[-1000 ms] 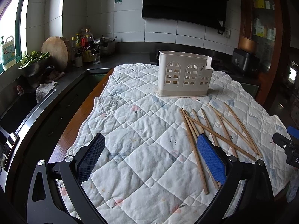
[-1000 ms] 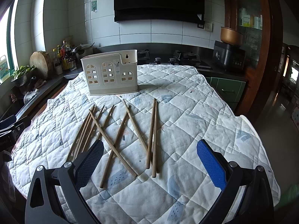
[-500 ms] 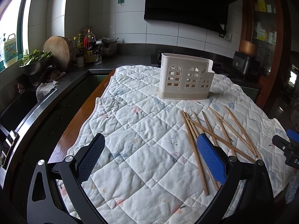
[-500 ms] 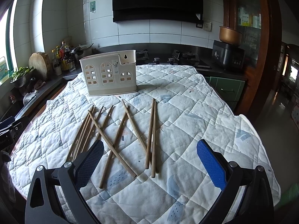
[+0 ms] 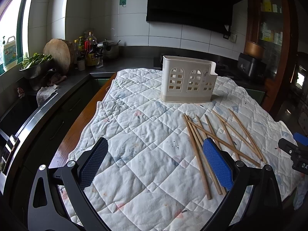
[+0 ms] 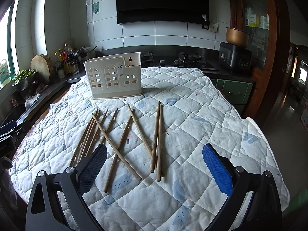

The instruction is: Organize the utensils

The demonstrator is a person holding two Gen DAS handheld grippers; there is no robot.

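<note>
You are bringing both wide, empty tongs — left tongs [image 5: 154, 165], right tongs [image 6: 154, 165] — a little closer over the worktop [image 5: 63, 144], but the chopsticks [image 6: 123, 140] are lying untouched before the holder [image 6: 113, 79] — nothing is sorted.

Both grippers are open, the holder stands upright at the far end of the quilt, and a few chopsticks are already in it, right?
Not quite: no chopsticks are in the holder. The right wrist view shows the chopsticks lying loose on the quilt in front of it. The rest holds: left gripper and right gripper are open, and the holder stands upright.
</note>
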